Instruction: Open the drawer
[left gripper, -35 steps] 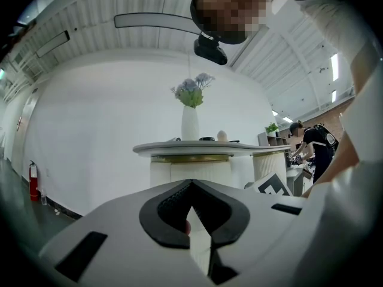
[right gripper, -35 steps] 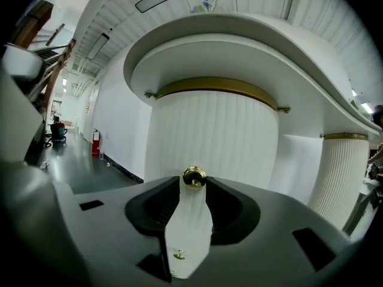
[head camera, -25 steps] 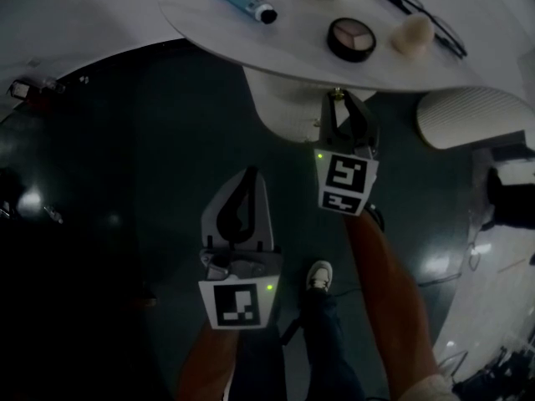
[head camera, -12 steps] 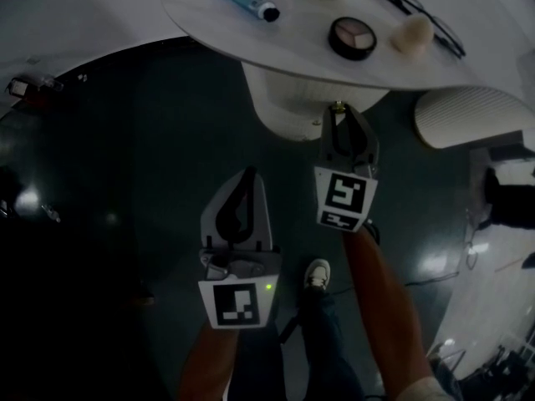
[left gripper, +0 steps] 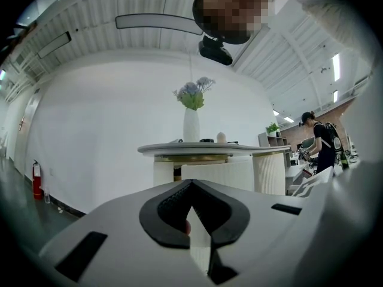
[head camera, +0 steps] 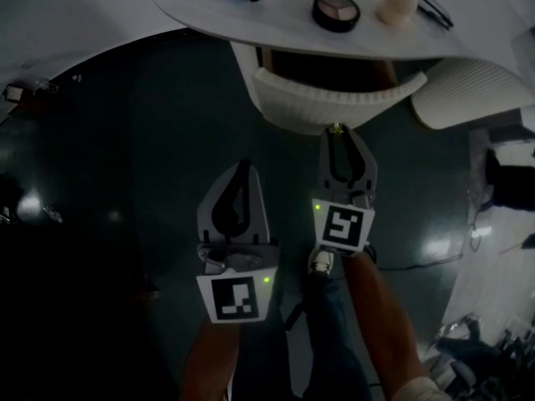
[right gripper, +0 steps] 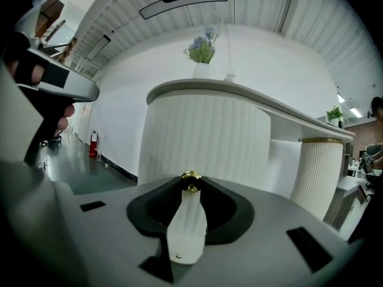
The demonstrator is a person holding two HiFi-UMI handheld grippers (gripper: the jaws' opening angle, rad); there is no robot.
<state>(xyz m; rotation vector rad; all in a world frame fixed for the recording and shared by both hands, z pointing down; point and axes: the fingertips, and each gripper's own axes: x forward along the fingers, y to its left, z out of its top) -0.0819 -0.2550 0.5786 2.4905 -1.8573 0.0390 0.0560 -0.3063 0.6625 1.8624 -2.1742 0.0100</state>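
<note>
A: Your drawer [head camera: 334,105] is out from under the desk [head camera: 276,25] now; a second ago its ribbed front sat tucked beneath the top, and now a dark gap shows behind it

B: Your right claw [head camera: 338,136] is the one doing it: its jaws are clamped on the small gold knob [right gripper: 191,178] at the middle of the front, one tip on each side

A: Your right hand has come back toward you along with the front, with no twist that shows. Your left claw [head camera: 242,170] hangs beside it, jaws together with nothing between them, well short of the drawer

B: So you can count the task as mostly done: the drawer stands partly open, though its inside is too dark to tell what lies in it

A: If you want it wider, the same straight pull should probably do it

B: Take care, though; that knob looks small and round, so a sideways tug could slip it out of your grip
</note>
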